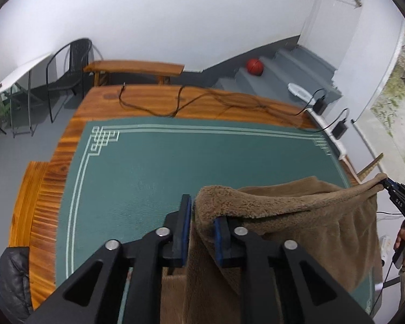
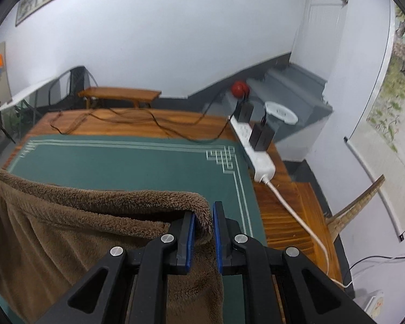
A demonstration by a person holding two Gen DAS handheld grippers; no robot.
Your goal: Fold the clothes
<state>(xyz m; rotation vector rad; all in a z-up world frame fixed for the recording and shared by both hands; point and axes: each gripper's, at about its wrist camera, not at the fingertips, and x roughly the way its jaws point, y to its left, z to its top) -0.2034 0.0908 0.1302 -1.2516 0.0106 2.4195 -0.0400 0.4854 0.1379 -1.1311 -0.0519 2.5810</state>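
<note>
Your left claw [image 1: 201,226] and right claw [image 2: 203,228] each pinch a top corner of the brown fleece garment [image 1: 297,221], hanging over the green mat [image 1: 154,167] on the wooden table [image 1: 199,102] — cables, stairs, a red ball [image 1: 254,66] behind; its lower part is cut off.

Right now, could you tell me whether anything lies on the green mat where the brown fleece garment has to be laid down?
Nothing visible does. The green mat is bare ahead of the brown fleece garment; the black cable and white power strip lie beyond its border.
</note>
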